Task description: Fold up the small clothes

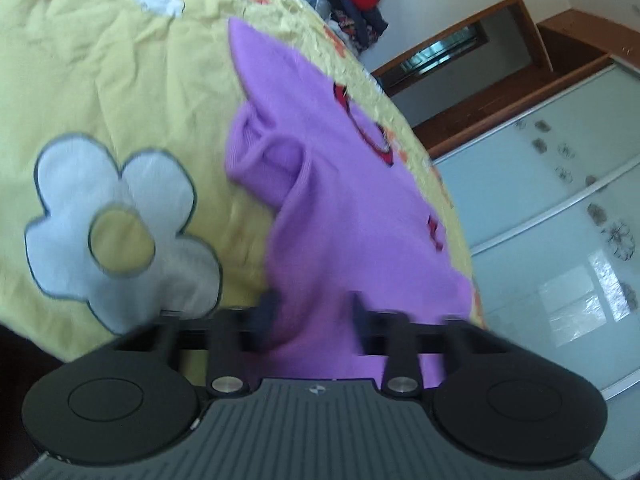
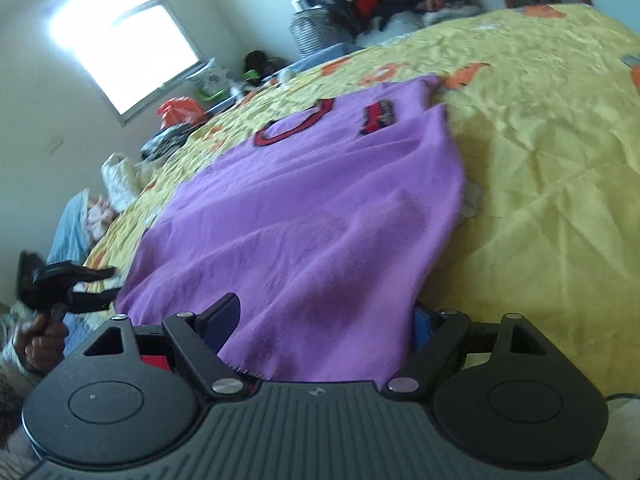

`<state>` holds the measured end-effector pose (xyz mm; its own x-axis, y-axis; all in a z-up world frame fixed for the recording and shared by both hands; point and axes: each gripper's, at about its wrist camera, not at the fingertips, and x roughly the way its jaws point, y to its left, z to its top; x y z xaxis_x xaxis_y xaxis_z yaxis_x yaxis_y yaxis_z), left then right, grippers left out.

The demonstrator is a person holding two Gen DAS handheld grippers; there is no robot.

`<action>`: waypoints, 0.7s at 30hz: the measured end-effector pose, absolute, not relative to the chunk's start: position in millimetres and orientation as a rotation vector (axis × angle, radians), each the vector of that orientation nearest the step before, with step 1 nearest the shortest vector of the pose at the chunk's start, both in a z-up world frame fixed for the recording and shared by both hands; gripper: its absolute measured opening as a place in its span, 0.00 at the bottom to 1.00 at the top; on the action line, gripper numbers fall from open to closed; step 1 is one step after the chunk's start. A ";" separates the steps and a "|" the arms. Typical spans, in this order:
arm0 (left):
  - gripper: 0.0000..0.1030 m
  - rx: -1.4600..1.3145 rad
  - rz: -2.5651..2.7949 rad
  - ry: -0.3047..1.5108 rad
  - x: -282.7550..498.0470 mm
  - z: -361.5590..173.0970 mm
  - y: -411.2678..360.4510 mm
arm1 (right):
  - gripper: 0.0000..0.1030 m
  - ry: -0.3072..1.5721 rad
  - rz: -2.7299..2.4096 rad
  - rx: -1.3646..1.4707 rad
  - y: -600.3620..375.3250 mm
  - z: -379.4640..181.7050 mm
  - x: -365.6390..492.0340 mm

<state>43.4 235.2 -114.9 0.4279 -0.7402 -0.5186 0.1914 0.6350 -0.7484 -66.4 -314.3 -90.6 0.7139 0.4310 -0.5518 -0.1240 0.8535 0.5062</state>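
On the yellow bedspread (image 2: 540,168), the purple top (image 2: 304,216) stretches straight ahead of both grippers, left gripper (image 1: 314,304) and right gripper (image 2: 324,320) each pinching its near edge.

My left gripper (image 1: 314,306) has its two dark fingers closed around a bunched edge of the soft purple knitted sweater with red lettering (image 1: 340,200), which lies on a crinkled yellow bedspread (image 1: 100,72) appliquéd with a white flower (image 1: 116,232).
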 end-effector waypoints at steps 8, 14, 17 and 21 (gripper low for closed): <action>0.10 -0.820 -0.641 0.917 19.6 -134.5 241.4 | 0.04 0.765 0.311 0.467 -313.6 -98.1 -63.8; 0.10 -0.916 -0.694 0.833 39.7 -107.8 229.3 | 0.03 0.668 0.310 0.440 -328.1 -72.6 -52.9; 0.10 -0.890 -0.717 0.805 56.1 -81.2 219.7 | 0.03 0.595 0.271 0.398 -350.2 -43.0 -47.3; 0.12 -0.758 -0.707 0.834 72.7 -71.3 206.1 | 0.05 0.671 0.205 0.349 -376.8 -48.9 -29.7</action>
